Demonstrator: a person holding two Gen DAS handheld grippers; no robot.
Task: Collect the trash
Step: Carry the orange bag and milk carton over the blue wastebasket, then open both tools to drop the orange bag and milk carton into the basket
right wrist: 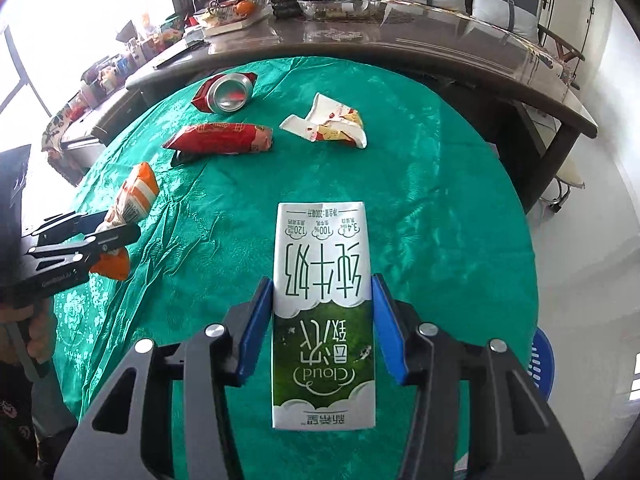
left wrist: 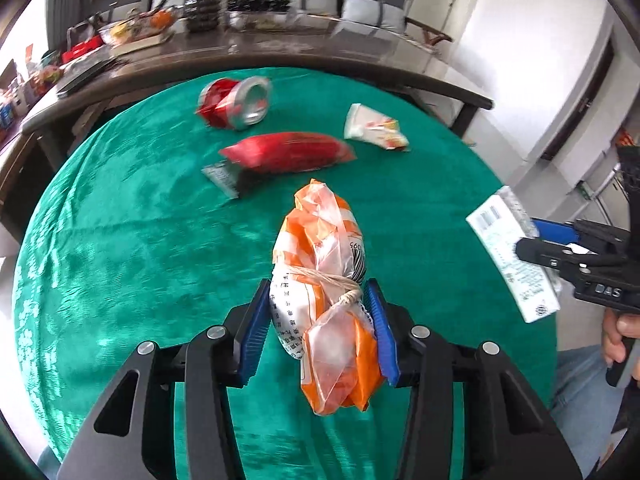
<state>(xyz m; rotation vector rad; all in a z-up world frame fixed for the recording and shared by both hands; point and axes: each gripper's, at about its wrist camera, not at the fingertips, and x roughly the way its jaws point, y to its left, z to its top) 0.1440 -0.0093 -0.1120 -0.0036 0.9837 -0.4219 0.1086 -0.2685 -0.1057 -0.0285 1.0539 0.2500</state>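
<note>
Both grippers are already loaded over the round table with the green cloth point(right wrist: 440, 184). The left gripper point(left wrist: 318, 328) is clamped on an orange and white plastic bag point(left wrist: 324, 280), tied off with string about its middle, the blue pads pressing just below the knot. It looks soft and light, the sort of thing that crumples and sags, so the cinched waist is the sensible place to pinch; a hold on the loose film could slip. The right gripper point(right wrist: 322, 320) is closed on a white and green milk carton point(right wrist: 322, 300), pads flat against its two long sides near the middle. The carton looks stiff enough to keep its shape, probably empty and light, though a hard squeeze would likely dent it. Both pieces seem to hang clear of the cloth. Left on the table, farther back, are a red snack bag point(right wrist: 220, 138), a crushed red can point(right wrist: 226, 94) lying on its side, and a torn white wrapper point(right wrist: 328, 128), well apart from both grippers.
</note>
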